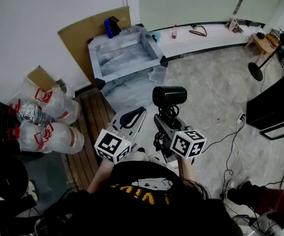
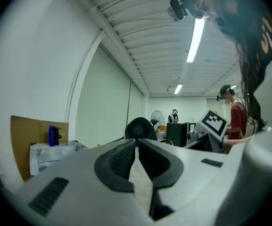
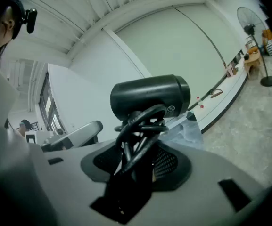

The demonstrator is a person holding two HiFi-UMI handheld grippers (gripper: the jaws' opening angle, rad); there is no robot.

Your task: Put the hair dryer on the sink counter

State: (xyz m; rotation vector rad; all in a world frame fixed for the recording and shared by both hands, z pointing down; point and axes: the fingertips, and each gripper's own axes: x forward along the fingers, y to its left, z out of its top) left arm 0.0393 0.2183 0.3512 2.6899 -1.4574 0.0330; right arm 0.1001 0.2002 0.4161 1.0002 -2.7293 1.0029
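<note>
The pick-up part of the job looks done; the placing has not begun. The right tongs (image 1: pixel 165 124) are clamped on the handle of the hair dryer (image 1: pixel 169 96). Its black barrel stands up just above and beyond their tips. In the right gripper view the dark pads (image 3: pixel 171 163) press on the handle from both sides. The cord (image 3: pixel 138 134) is coiled in loops around the handle, right in front of the grip. The dryer hangs in the air over the floor (image 1: pixel 201 82) and touches nothing but the tongs.

The left tongs (image 1: pixel 134 117) ride just beside the right pair, on their left. Their jaws are drawn narrow with the tips meeting, and the left gripper view shows nothing between them, so they carry nothing.

The sink surface (image 1: pixel 130 71) lies ahead of both pairs of tongs and slightly to their left, well apart from the dryer. Its rim around the basin (image 1: pixel 124 57) looks bare. The exception is a blue bottle (image 1: pixel 110 27) at the far corner, farthest from the tongs.

What is left, as I judge it, is the whole carry forward to that surface. After that the dryer has to be lowered onto a flat stretch of rim rather than into the basin, and the right tongs opened. The wrapped cord should travel with the handle, but a loose loop could snag on the pads at release.
</note>
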